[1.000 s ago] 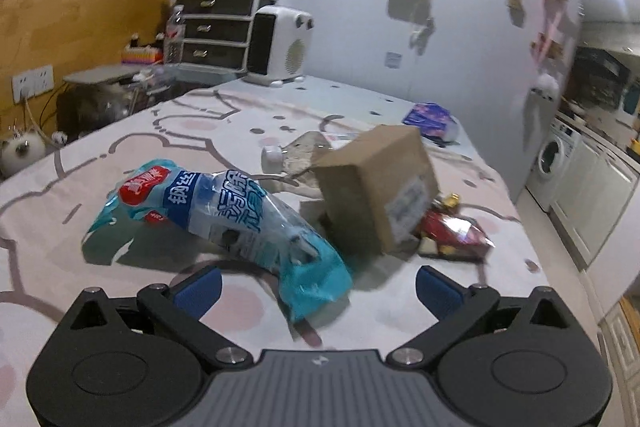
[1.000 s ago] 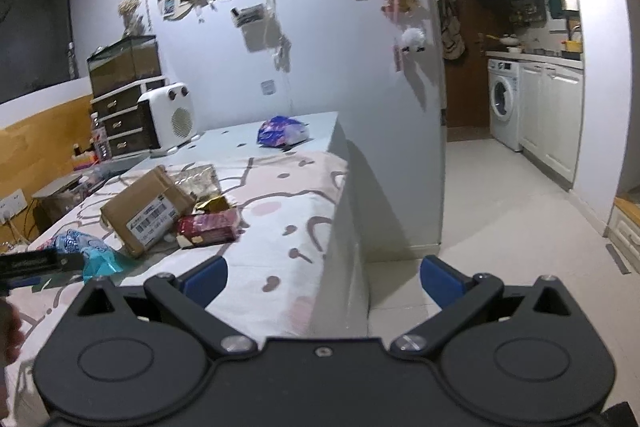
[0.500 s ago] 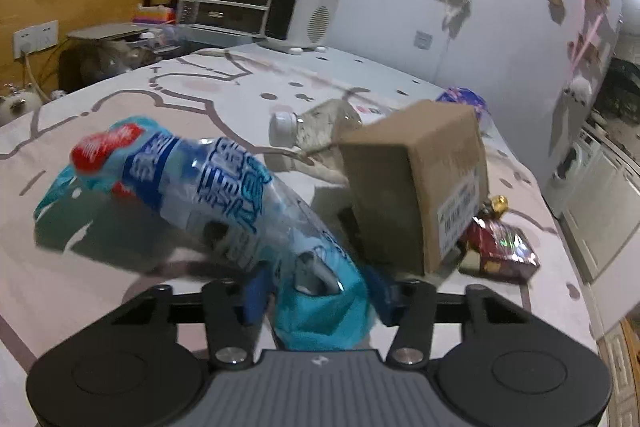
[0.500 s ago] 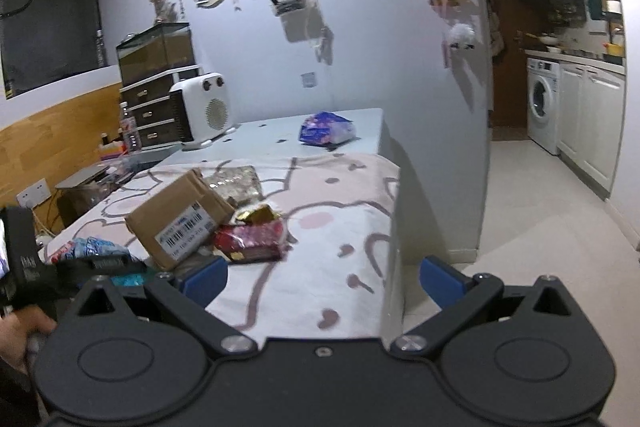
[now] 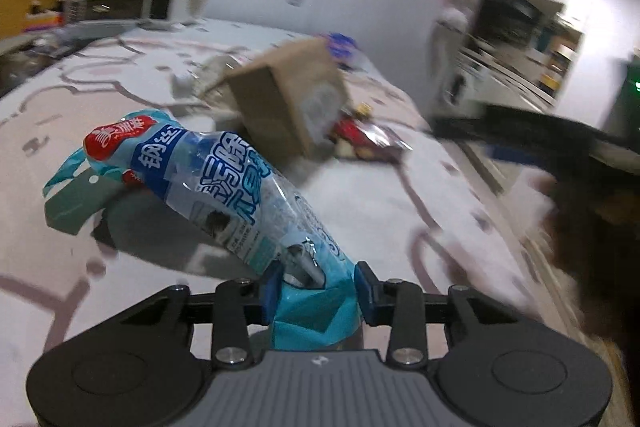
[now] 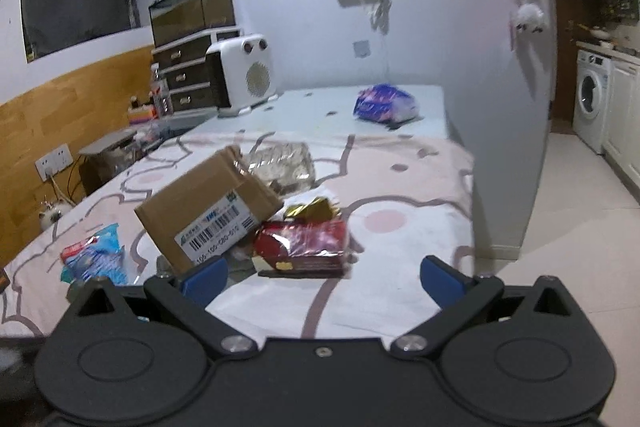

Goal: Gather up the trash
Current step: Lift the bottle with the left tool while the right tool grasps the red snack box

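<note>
1. A table (image 6: 420, 187) draped in a pink-and-white cartoon cloth is filling both views, with trash lying scattered across it.
2. A white heater (image 6: 244, 71) is standing at the far end, beside dark drawers (image 6: 180, 75).
3. A cardboard box (image 6: 212, 207) is sitting tilted mid-table, its barcode label facing my right side.
4. I am pinching the near end of a blue plastic wrapper (image 5: 224, 187) with my left gripper (image 5: 316, 289), pads clamped on its crumpled tail, the far end resting on the cloth.
5. My right gripper (image 6: 324, 275) is hovering with fingers spread wide, gripping nothing, just short of a red snack packet (image 6: 304, 247).
6. A gold foil wrapper (image 6: 312, 209) is lying just behind the packet, against the box.
</note>
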